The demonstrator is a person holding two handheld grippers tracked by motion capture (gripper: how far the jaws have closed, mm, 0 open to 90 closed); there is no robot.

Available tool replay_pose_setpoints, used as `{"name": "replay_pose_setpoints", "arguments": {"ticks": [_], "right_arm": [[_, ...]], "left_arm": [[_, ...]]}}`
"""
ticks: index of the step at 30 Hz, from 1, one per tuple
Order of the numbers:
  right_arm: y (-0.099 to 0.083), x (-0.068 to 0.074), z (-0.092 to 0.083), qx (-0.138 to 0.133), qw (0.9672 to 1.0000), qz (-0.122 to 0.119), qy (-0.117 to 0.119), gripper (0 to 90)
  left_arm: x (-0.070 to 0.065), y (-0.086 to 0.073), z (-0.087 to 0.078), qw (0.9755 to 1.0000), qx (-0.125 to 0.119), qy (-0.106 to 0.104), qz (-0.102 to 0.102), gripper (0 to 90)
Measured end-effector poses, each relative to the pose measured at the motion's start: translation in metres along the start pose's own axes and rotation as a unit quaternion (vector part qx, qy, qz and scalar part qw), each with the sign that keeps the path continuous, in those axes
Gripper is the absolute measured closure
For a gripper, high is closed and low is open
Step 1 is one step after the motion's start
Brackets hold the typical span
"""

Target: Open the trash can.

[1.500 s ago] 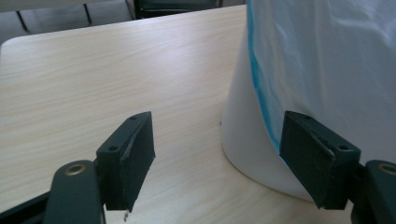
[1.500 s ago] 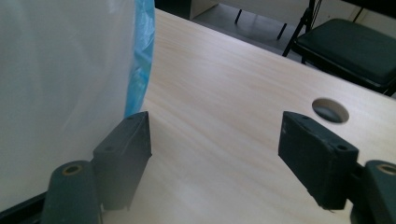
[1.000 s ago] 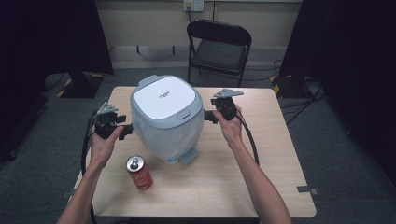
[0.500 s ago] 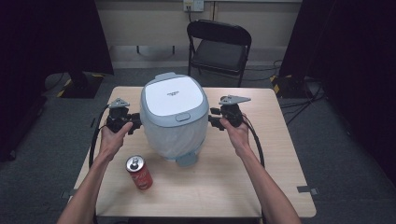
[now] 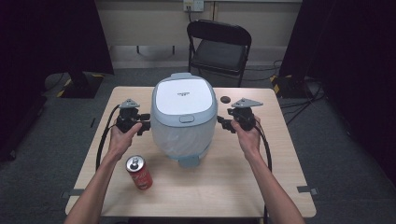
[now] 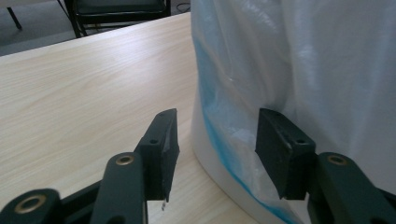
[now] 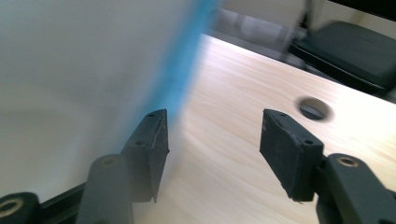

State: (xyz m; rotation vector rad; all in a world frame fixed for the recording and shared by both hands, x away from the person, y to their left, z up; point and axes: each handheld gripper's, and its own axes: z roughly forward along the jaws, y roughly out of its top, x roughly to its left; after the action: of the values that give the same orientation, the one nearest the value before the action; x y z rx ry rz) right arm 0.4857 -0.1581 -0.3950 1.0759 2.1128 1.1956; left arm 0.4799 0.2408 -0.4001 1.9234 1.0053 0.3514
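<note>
At the middle of the pale wooden desk (image 5: 224, 186) stands the white, blue-trimmed plastic bin with its flat lid (image 5: 184, 119), our two tools flanking it. From above we see the left tool (image 5: 144, 122) and right tool (image 5: 223, 124) beside its sides, hands level. Each tool's own camera adds the detail: jaws apart after just reopening, clamping nothing, a blue-edged liner close by.

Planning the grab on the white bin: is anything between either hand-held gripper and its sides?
Nothing visible. The left hand-held gripper and right hand-held gripper flank the bin directly; the can stands nearer the person.
</note>
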Motion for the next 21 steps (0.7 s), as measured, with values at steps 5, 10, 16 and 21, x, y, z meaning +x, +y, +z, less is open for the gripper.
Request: {"name": "replay_pose_setpoints", "arguments": {"ticks": [5, 10, 16, 21], "right_arm": [[-0.001, -0.002, 0.027, -0.007, 0.9998, 0.008, -0.018, 33.8], [0.001, 0.000, 0.042, -0.011, 0.9998, 0.019, -0.001, 32.8], [0.002, 0.004, 0.042, -0.017, 0.9987, 0.033, 0.036, 52.5], [-0.004, 0.003, 0.029, -0.015, 0.9982, 0.029, 0.050, 57.8]], "left_arm": [[0.013, -0.003, 0.016, 0.9991, -0.014, 0.014, -0.037, 46.9], [0.013, 0.000, 0.023, 0.9995, -0.005, 0.013, -0.029, 48.8], [0.003, 0.004, 0.021, 1.0000, 0.004, 0.005, -0.005, 67.6], [-0.009, 0.003, 0.018, 0.9993, 0.020, -0.027, 0.016, 72.7]]}}
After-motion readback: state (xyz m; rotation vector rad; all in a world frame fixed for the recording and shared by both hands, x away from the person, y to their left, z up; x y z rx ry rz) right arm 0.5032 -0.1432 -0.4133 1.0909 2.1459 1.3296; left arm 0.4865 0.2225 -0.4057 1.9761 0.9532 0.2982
